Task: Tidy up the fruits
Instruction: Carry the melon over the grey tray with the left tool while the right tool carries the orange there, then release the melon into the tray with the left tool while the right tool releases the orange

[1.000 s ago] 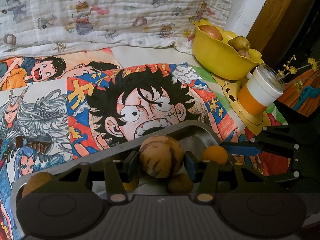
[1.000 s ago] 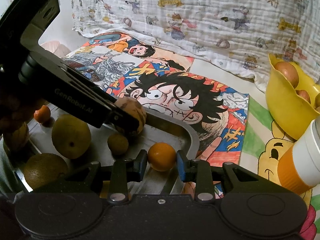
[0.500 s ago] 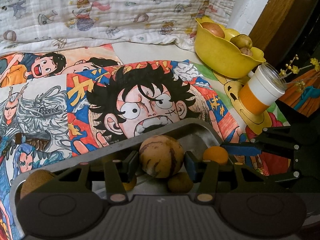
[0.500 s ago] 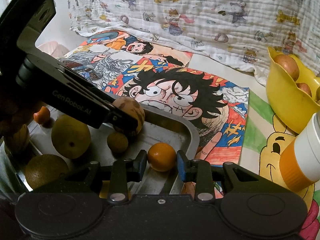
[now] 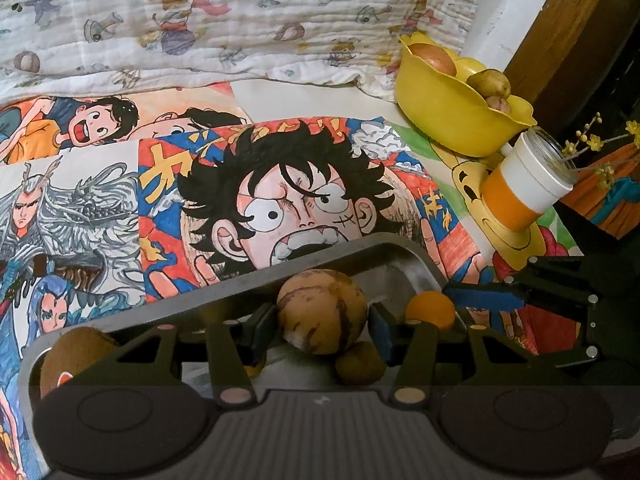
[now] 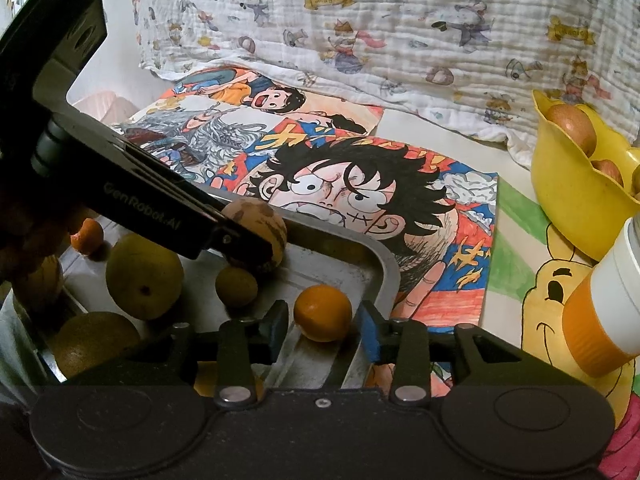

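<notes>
My left gripper (image 5: pixel 322 322) is shut on a round tan fruit with brown streaks (image 5: pixel 322 310) and holds it just above the grey metal tray (image 5: pixel 416 258); the fruit also shows in the right wrist view (image 6: pixel 256 236). My right gripper (image 6: pixel 322 326) is open, its jaws on either side of a small orange (image 6: pixel 323 312) that rests on the tray (image 6: pixel 384 272). The tray also holds a small brown fruit (image 6: pixel 236 286), a yellow-green pear-like fruit (image 6: pixel 144 276) and other fruits. A yellow bowl (image 5: pixel 456 120) with fruit stands at the far right.
A white and orange cup (image 5: pixel 524 188) stands beside the yellow bowl, between it and the tray. Cartoon drawings (image 5: pixel 296 192) cover the surface. A printed white blanket (image 5: pixel 224 20) lies along the back. A wooden post (image 5: pixel 568 28) rises at far right.
Both views have shifted slightly as the grippers lifted and tilted a little. The left gripper still holds the streaked fruit; the orange stays between the open right jaws.
</notes>
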